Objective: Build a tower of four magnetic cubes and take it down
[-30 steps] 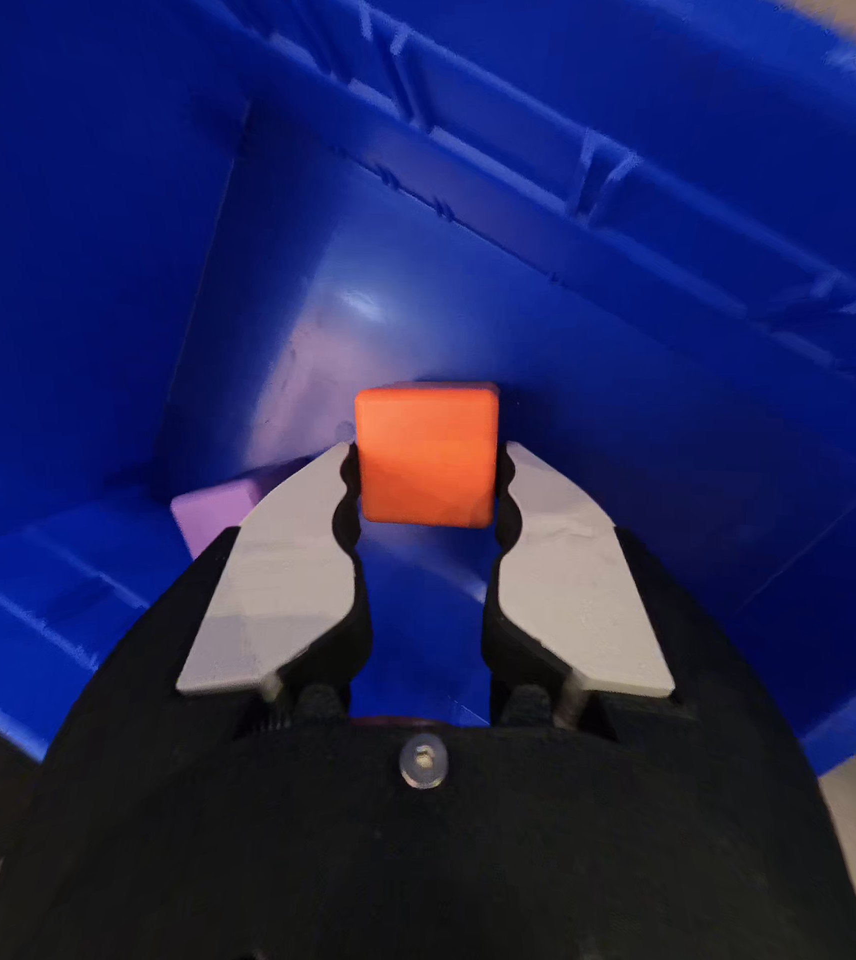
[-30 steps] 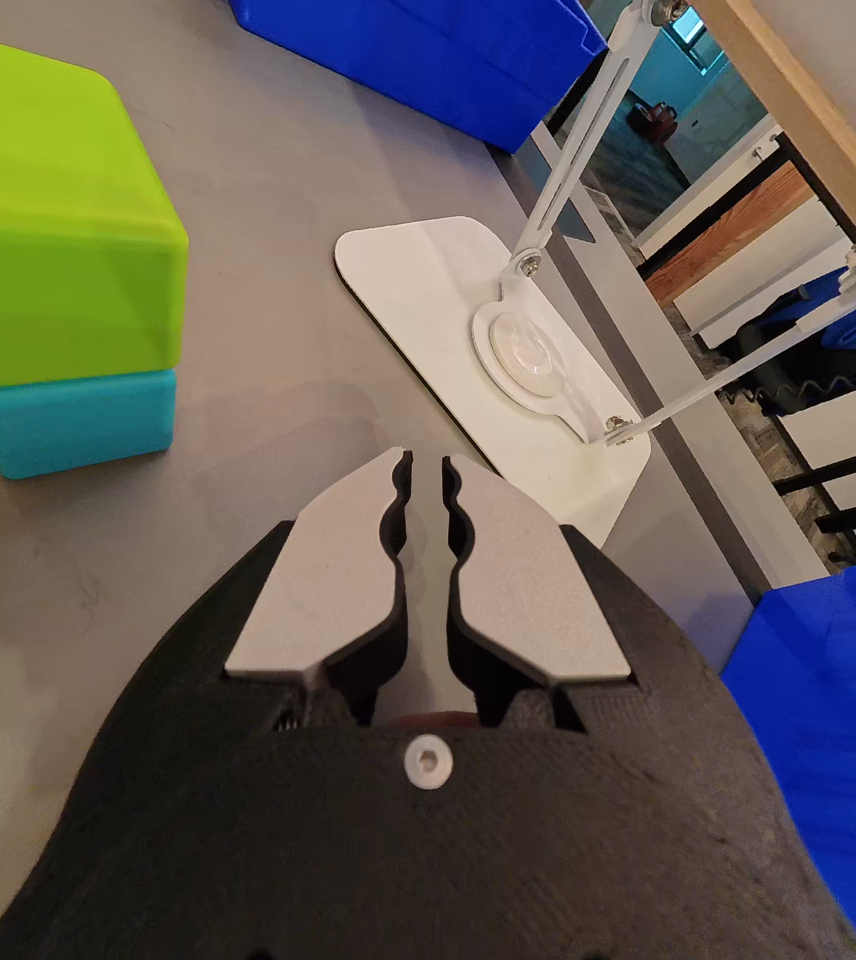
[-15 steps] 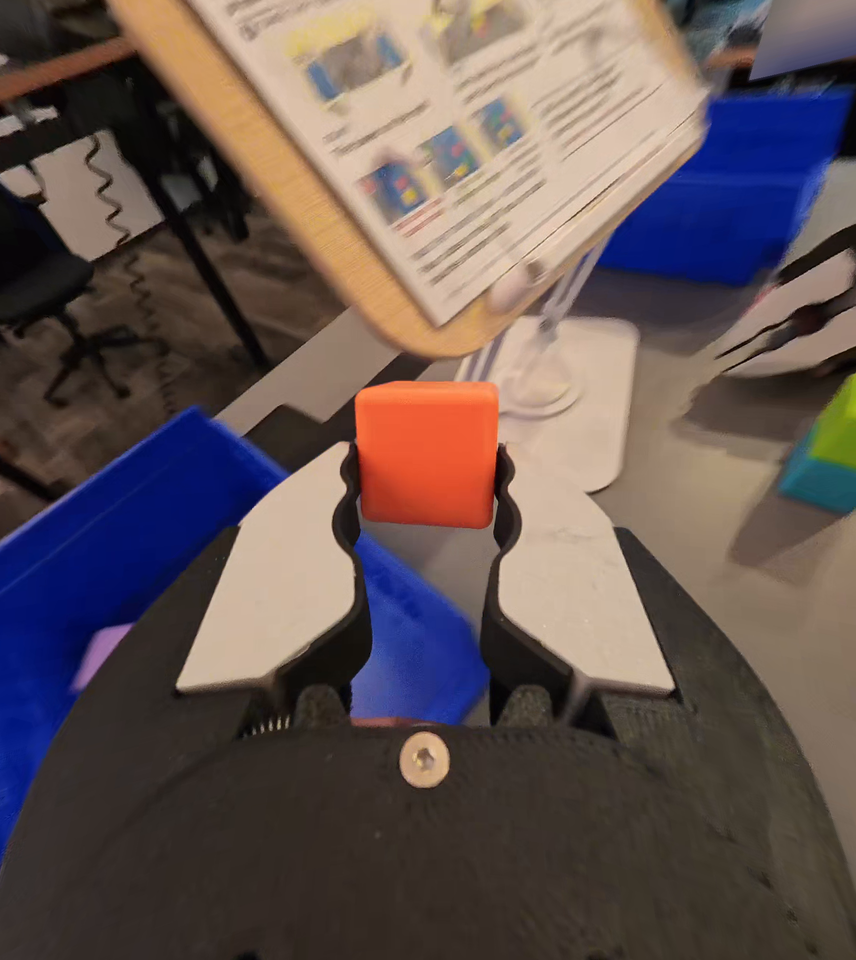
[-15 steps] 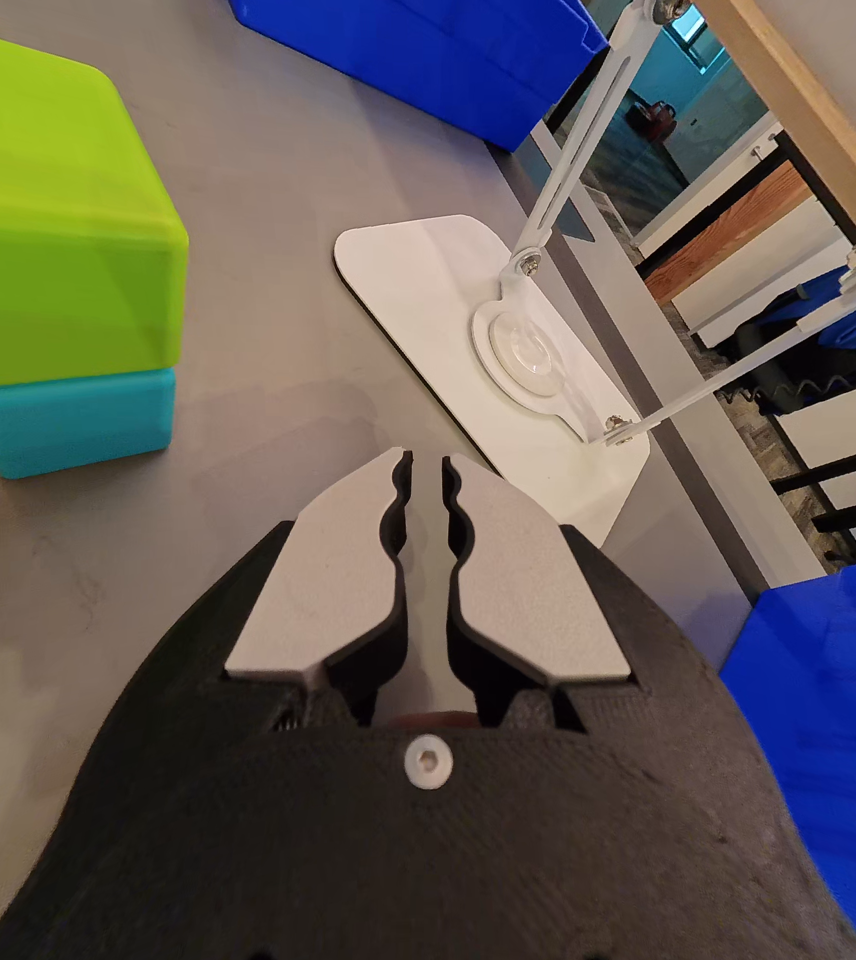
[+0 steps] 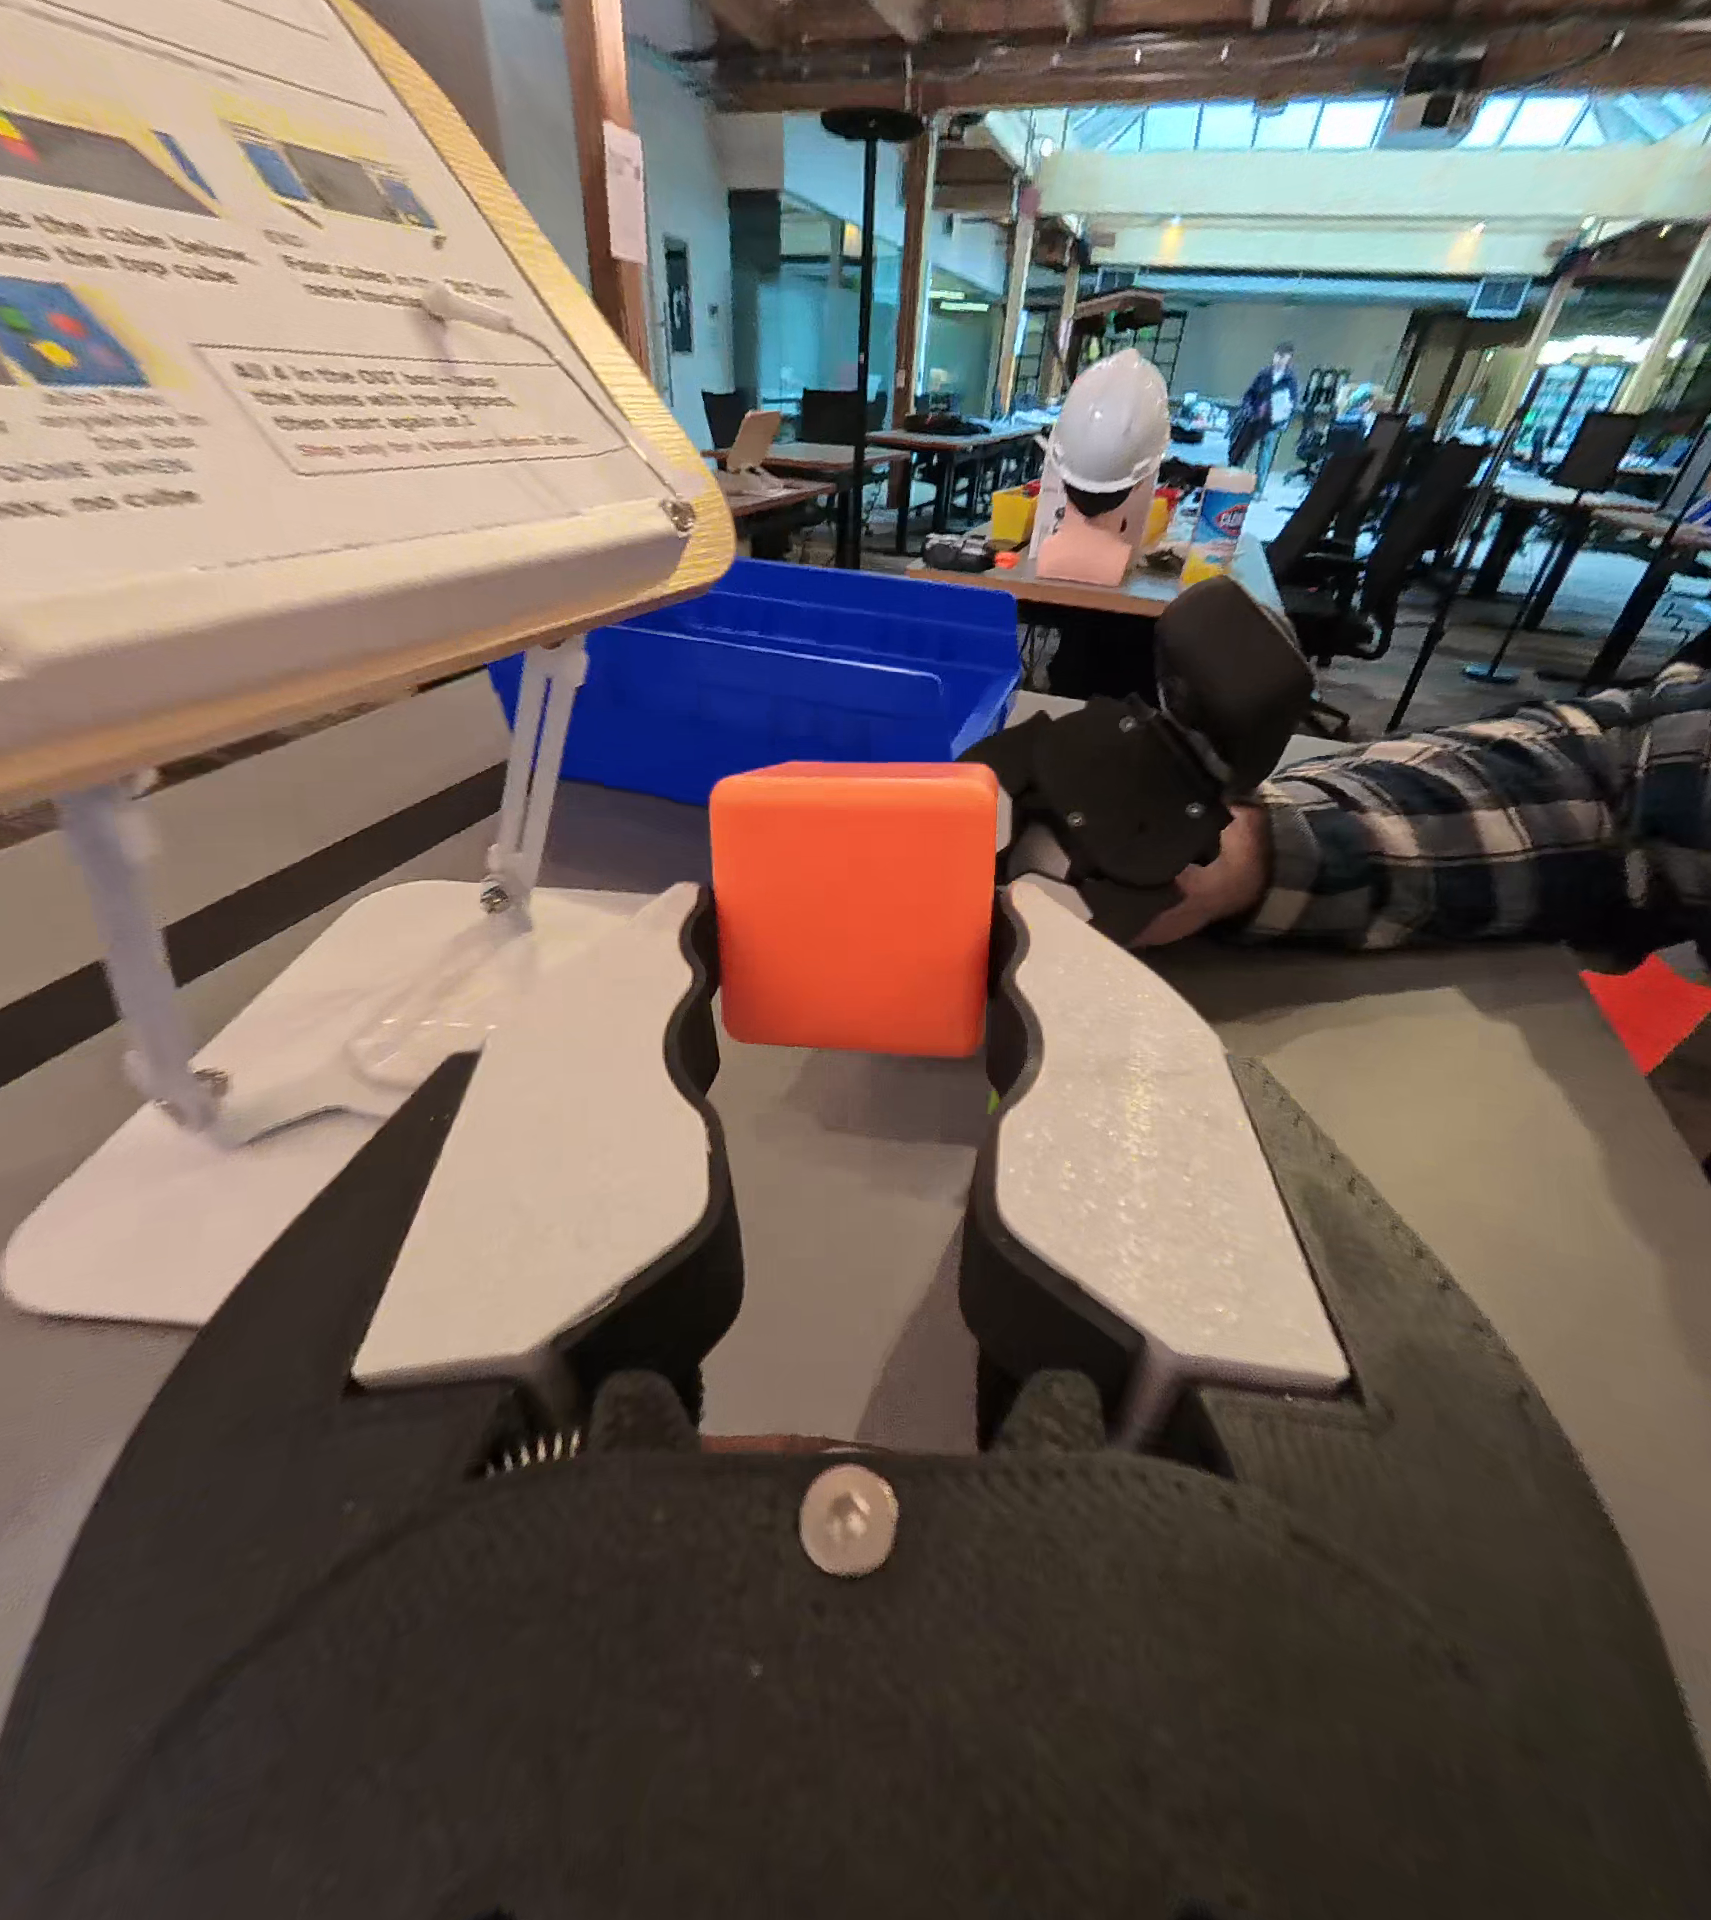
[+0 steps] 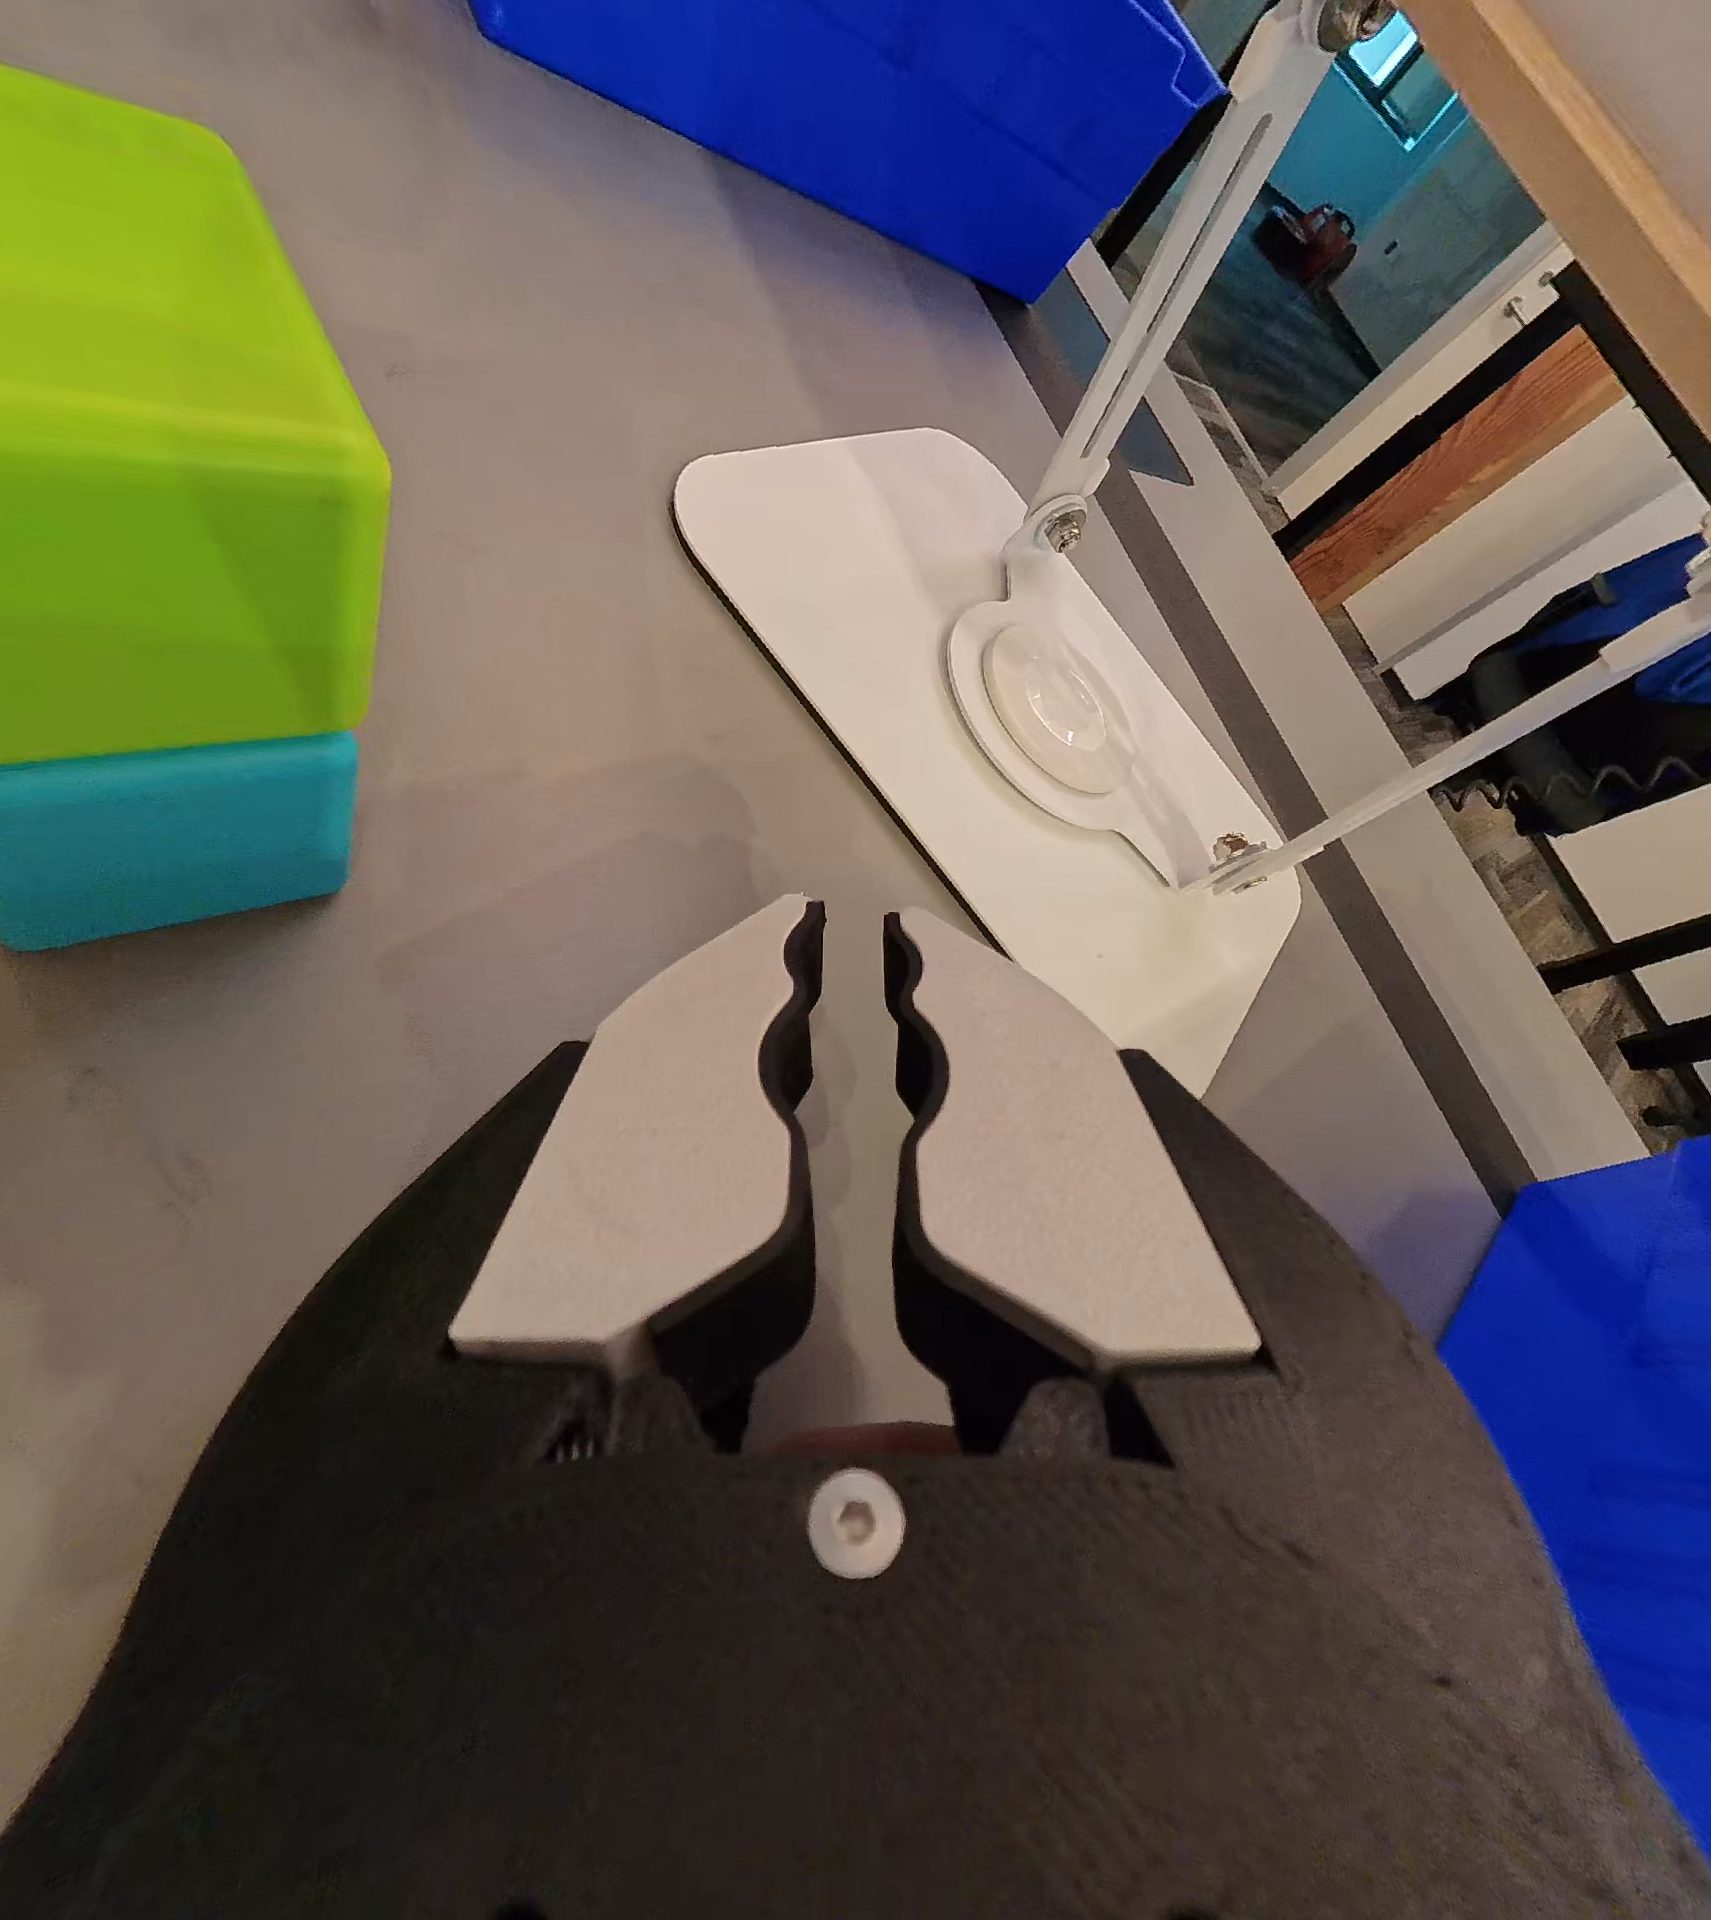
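My left gripper (image 5: 853, 904) is shut on an orange cube (image 5: 851, 914) and holds it above the grey table (image 5: 1453, 1143). In the right wrist view a green cube (image 6: 103, 468) sits stacked on a teal cube (image 6: 134, 831) on the table, to the left of my right gripper (image 6: 853, 914). That gripper is shut and empty, low over the table. It also shows in the left wrist view (image 5: 1121, 821), held by a hand with a plaid sleeve (image 5: 1505, 810), just behind the orange cube. The two-cube stack is almost fully hidden in the left wrist view.
A white stand base (image 6: 934, 644) with thin legs carries a tilted instruction board (image 5: 207, 364) at the table's far edge. A blue bin (image 5: 778, 686) stands behind it. Another blue bin (image 6: 1661, 1455) is at the right in the right wrist view. Some 15 cm of space lies between my two pairs of fingers.
My left gripper has lifted the orange cube out of the blue bin and swung it over the table toward the stack. The right gripper has stayed still.
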The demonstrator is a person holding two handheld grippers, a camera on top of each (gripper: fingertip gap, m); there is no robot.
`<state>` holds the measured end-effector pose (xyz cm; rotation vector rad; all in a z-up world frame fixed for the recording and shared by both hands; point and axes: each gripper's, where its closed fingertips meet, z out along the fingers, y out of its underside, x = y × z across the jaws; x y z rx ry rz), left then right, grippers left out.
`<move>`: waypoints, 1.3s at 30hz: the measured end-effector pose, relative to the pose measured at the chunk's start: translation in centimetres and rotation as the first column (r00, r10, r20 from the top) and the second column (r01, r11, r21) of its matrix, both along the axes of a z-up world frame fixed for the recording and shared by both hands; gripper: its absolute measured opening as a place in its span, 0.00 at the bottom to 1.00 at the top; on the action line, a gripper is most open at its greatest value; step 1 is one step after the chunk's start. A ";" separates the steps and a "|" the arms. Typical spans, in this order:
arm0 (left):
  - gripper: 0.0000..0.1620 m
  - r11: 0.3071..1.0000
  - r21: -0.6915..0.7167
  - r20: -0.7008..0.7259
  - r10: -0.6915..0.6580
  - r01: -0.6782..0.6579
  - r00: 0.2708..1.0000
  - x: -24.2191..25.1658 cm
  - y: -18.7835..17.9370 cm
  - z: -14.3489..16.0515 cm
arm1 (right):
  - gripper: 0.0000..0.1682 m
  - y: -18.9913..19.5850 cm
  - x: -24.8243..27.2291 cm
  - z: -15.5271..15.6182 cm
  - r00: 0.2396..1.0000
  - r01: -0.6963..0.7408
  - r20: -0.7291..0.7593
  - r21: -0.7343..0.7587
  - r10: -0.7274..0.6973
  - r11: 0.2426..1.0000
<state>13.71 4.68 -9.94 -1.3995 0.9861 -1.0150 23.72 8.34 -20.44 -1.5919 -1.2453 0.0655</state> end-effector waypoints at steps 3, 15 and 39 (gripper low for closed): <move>0.30 0.998 -0.023 0.047 -0.049 0.050 0.998 1.4 -1.2 -0.2 | 0.07 0.0 0.0 0.0 1.000 0.000 0.000 -0.001 0.000 1.000; 0.30 0.999 -0.006 0.091 -0.047 0.048 0.995 3.3 -2.9 -1.3 | 0.07 0.1 0.0 0.0 1.000 0.000 0.002 -0.002 0.000 1.000; 0.30 0.994 0.044 0.044 -0.105 0.103 0.994 4.5 -3.9 -0.7 | 0.07 0.1 -0.1 -0.1 1.000 0.001 0.006 0.000 -0.001 1.000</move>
